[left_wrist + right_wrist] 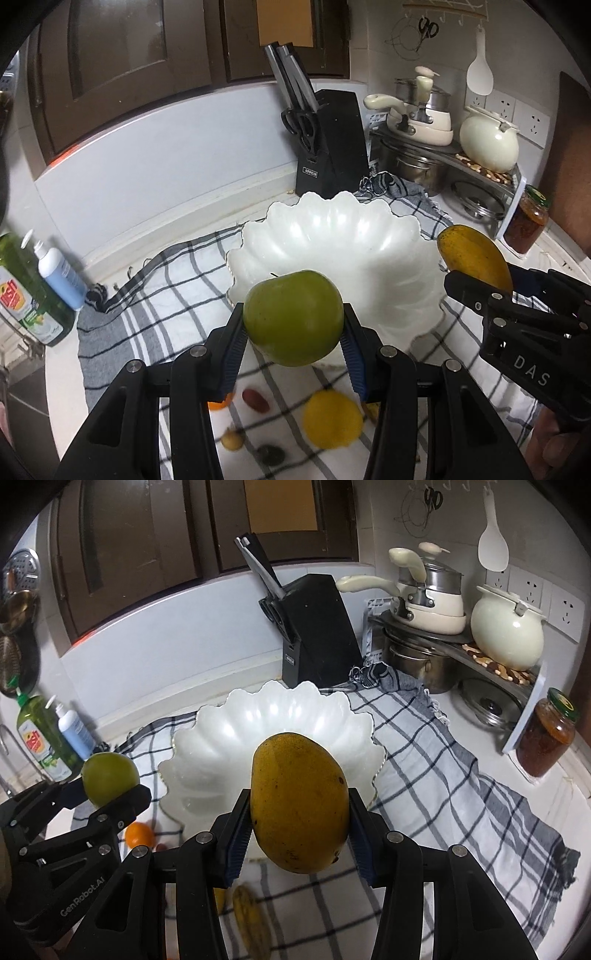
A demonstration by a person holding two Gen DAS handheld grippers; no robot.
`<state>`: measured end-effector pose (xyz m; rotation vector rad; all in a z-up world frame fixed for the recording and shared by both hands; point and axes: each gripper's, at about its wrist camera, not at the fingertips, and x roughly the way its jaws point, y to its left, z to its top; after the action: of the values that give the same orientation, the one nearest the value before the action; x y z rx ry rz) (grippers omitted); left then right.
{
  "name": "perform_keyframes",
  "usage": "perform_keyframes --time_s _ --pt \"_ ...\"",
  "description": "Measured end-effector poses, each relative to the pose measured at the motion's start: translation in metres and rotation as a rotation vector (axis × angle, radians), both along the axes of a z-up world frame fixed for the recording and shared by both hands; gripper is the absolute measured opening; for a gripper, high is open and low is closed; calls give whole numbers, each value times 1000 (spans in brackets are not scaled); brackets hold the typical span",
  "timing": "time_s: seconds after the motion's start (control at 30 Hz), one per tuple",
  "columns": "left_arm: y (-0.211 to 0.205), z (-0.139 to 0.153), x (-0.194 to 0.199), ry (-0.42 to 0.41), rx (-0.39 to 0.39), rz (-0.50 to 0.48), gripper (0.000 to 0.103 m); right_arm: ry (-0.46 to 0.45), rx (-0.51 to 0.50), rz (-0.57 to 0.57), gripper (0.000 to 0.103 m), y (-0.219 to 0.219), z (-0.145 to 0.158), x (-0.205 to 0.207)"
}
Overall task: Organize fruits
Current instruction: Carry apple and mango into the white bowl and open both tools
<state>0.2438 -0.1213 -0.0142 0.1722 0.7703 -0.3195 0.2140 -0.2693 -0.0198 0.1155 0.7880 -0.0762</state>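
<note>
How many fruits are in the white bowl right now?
0. The white bowl looks empty; the green apple and mango are in the grippers, other fruits lie on the checked cloth.

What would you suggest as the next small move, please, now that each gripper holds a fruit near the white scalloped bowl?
Probably carry both forward over the empty white scalloped bowl and lower them. The left gripper clamps the round green apple at the bowl's near rim; the right gripper clamps the yellow mango likewise. Neither yet looks far enough in to let go.
</note>
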Motion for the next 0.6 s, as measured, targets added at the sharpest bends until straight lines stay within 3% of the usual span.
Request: perform_keyframes --time_s 0.37,0.6 --pt "-8 -22 50 9 52 47 48 57 -7 -66 49 -17 -25 48" --pt "-9 -44 70 59 39 79 48 100 -15 -88 49 -24 -48 68"
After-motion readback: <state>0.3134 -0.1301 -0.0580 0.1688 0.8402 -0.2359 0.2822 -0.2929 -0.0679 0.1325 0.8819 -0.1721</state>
